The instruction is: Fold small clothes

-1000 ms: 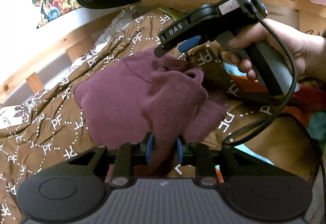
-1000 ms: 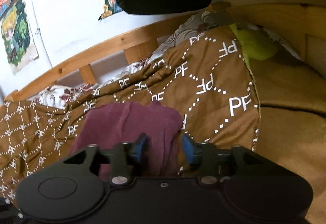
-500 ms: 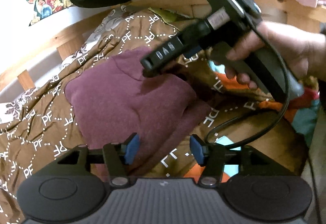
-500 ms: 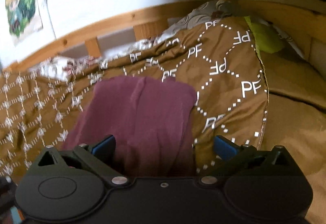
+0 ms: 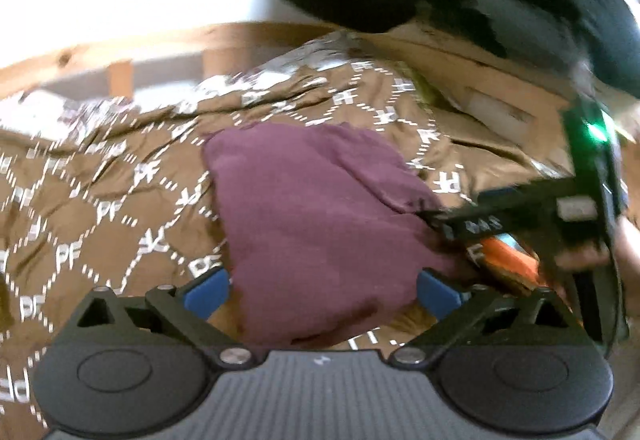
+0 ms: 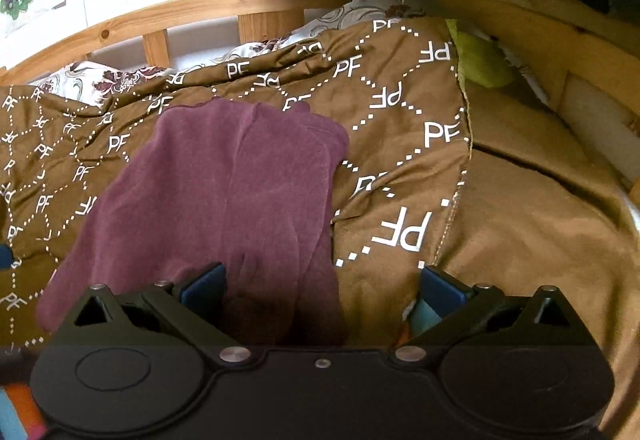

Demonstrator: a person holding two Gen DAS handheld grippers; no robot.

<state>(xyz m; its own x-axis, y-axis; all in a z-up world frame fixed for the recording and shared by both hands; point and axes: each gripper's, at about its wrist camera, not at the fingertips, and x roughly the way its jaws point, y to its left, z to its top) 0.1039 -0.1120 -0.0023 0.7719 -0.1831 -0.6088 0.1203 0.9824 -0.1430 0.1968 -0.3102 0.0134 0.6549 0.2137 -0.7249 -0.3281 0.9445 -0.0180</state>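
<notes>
Brown quilt [image 6: 400, 144] covers the bed; the maroon garment [image 6: 240, 192] lies folded on it. My left tool [image 5: 322, 290] is opening, my right tool [image 6: 322, 290] wide, both empty. Release step; next I'd regrip an edge.

Just one small maroon garment [image 5: 320, 216], soft fleecy-looking fabric, lying folded over on the brown "PF" patterned bedspread [image 6: 400, 128]. It's fairly flat, with a lengthwise crease down the middle and a rumpled corner on its right side.
</notes>
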